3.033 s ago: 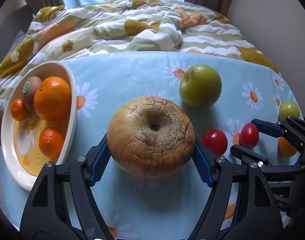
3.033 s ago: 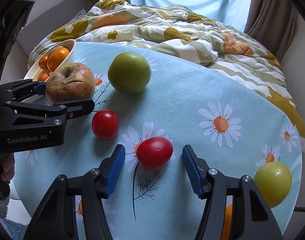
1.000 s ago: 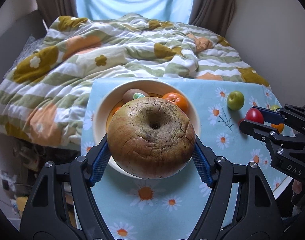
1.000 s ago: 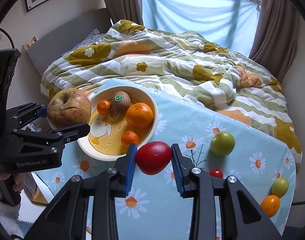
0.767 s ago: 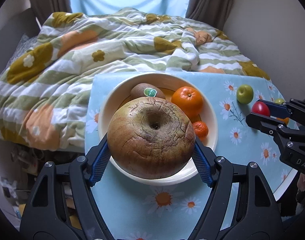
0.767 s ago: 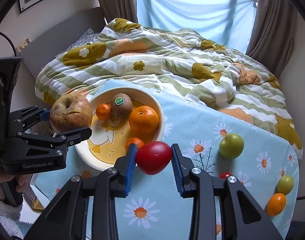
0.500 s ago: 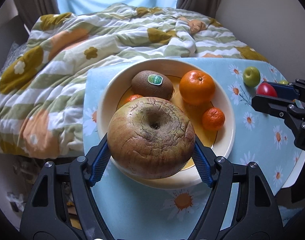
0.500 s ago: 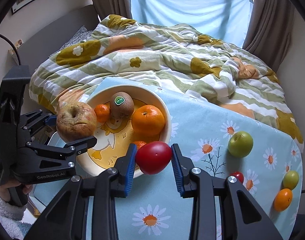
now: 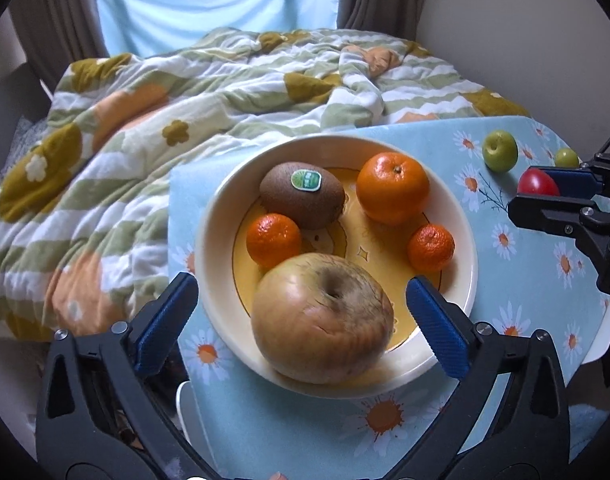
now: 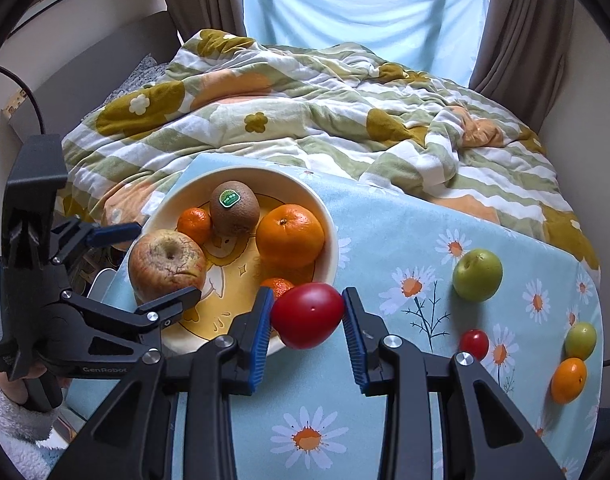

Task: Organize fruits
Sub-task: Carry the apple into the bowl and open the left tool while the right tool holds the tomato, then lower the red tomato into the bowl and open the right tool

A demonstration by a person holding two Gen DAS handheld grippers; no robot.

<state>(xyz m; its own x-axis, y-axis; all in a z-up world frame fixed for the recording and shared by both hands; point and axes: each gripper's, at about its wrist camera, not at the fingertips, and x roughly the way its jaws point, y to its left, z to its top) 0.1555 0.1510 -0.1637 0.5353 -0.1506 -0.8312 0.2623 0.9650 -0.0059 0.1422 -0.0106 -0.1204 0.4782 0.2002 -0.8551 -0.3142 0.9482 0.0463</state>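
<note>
Daisy-print table bearing bowl, loose fruit.

Wrinkled apple (blurred) in bowl

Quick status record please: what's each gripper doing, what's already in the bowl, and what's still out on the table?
left gripper: jaws just opened, clear of the wrinkled apple
wrinkled apple: in the bowl, near edge
right gripper: shut on red tomato, beside the bowl
bowl contents: kiwi, large orange, two mandarins, apple
on table: two green fruits, small tomato, one orange fruit
</note>
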